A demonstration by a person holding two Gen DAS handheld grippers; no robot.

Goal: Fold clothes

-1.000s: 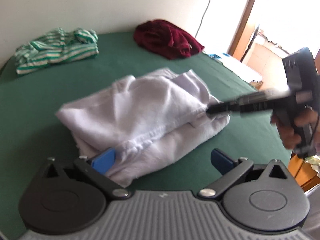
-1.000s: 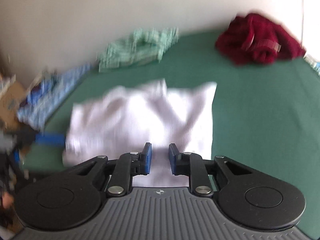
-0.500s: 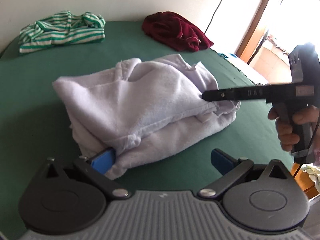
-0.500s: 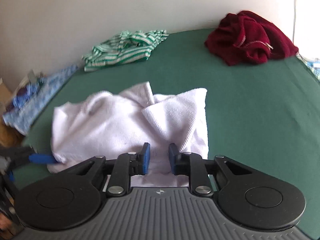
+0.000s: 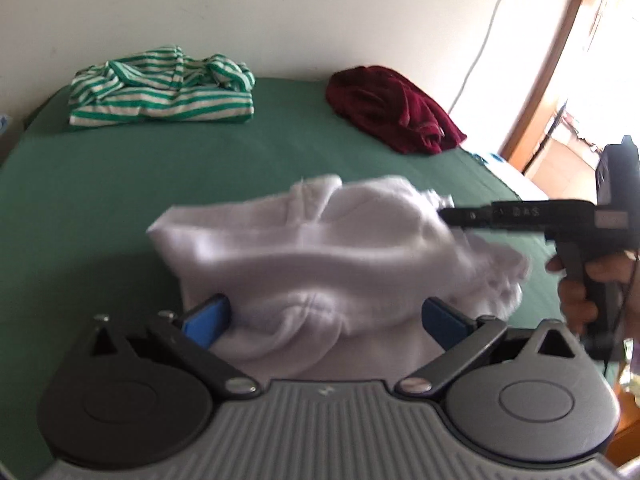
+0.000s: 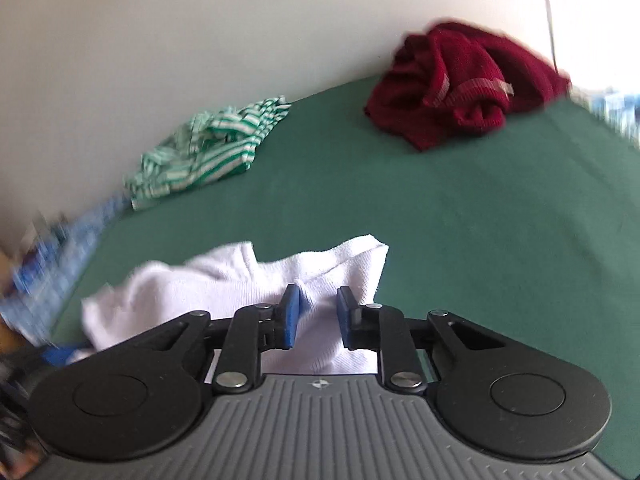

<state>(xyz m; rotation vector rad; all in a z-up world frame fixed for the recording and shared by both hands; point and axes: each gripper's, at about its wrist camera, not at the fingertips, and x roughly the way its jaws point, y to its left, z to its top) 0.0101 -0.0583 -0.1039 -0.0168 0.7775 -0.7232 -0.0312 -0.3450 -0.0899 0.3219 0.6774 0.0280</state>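
Note:
A white folded garment [image 5: 320, 248] lies on the green table [image 5: 100, 200]. My left gripper [image 5: 324, 316] is open wide, and the garment's near edge bulges between its blue pads [image 5: 208, 316] without being pressed. My right gripper [image 6: 314, 316] is shut on a thick fold of the white garment [image 6: 224, 280]. In the left wrist view the right gripper [image 5: 446, 216] reaches in from the right, with a hand [image 5: 580, 296] on its grip. The garment looks blurred there.
A green-and-white striped shirt [image 5: 160, 96] lies folded at the table's far left, and a crumpled maroon garment [image 5: 392, 108] at the far right. Blue patterned cloth [image 6: 52, 256] lies past the table's left edge. A wooden door frame [image 5: 556, 72] stands far right.
The white garment has shifted toward my left gripper and now sits between its open fingers. My right gripper turned while holding the fold, so more bare table shows in its view.

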